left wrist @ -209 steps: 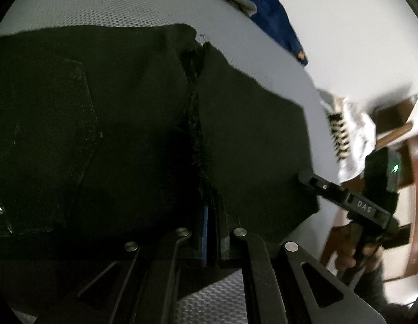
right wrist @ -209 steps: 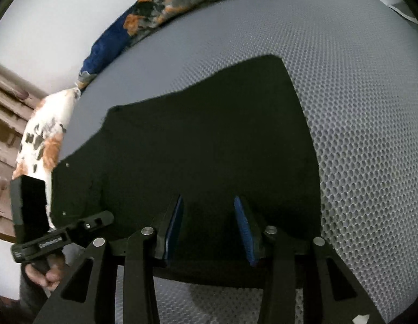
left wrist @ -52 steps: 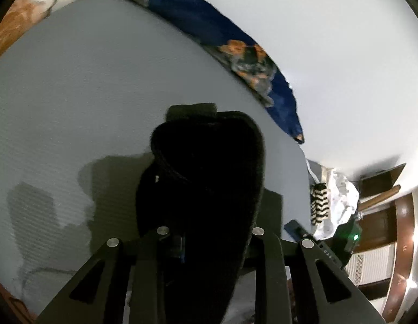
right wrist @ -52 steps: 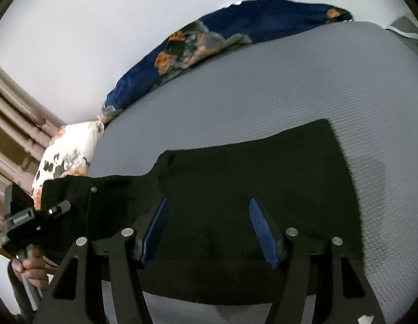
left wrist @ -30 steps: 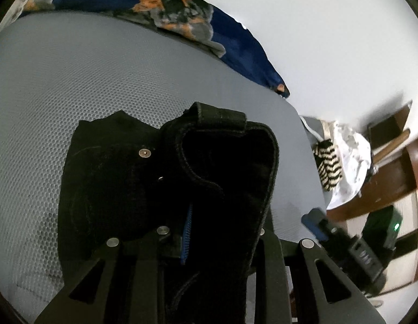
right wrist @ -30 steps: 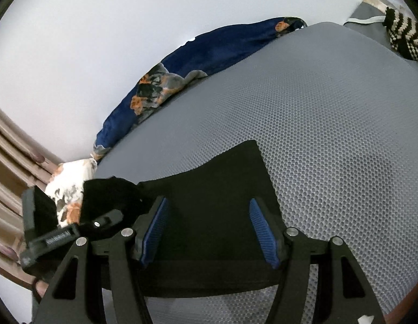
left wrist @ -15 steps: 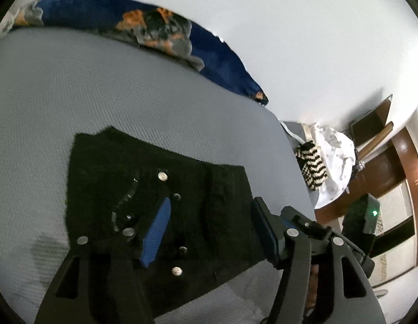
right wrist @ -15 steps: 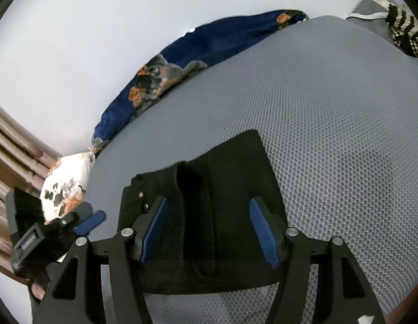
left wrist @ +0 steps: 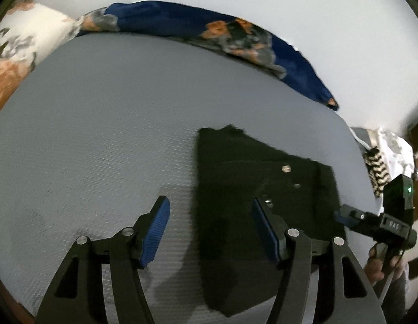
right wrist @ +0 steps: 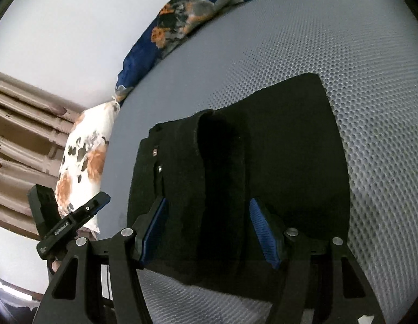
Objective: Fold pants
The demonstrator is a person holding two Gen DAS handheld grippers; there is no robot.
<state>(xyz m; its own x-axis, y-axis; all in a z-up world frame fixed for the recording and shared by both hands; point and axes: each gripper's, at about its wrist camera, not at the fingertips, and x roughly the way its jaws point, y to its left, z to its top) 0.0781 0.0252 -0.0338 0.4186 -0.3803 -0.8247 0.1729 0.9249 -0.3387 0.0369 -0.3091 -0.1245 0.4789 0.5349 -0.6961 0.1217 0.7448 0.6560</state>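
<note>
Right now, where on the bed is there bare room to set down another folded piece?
The widest free patch is the grey mattress left of the folded black pants, bordered by the blue floral blanket at the far edge. A narrower bare strip lies right of the pants. The corner by the striped clothes pile is crowded.

Black pants folded into compact stack, flat on grey mattress.
</note>
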